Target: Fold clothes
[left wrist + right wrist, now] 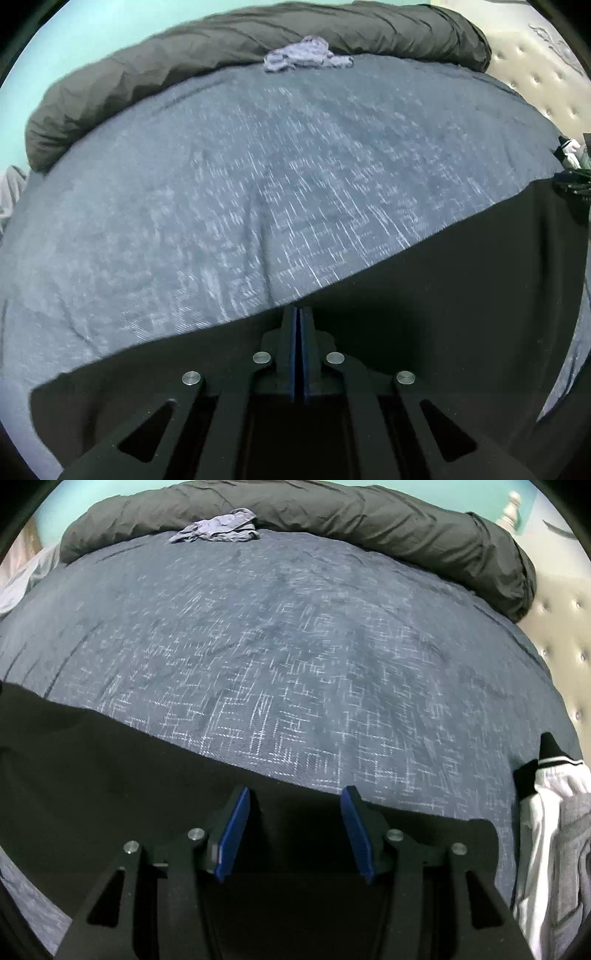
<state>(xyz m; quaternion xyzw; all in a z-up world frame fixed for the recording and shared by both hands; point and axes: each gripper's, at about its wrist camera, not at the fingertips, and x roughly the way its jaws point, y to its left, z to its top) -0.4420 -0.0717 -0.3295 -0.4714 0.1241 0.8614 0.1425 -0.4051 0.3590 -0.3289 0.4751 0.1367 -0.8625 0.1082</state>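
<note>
A black garment (443, 277) lies spread over the near part of a blue patterned bedspread (258, 166). My left gripper (298, 317) is shut, its fingertips right at the garment's far edge and pinching that edge. In the right wrist view the same black garment (92, 757) runs under my right gripper (295, 797). That gripper is open, its blue pads (236, 830) wide apart just above the cloth with nothing between them. The left wrist view is streaked with motion blur.
A crumpled pale blue garment (218, 530) sits at the bed's far edge against a rolled dark grey duvet (369, 520). A white, black and grey pile of clothes (546, 812) lies at the right. A tufted beige headboard (565, 627) borders the right side.
</note>
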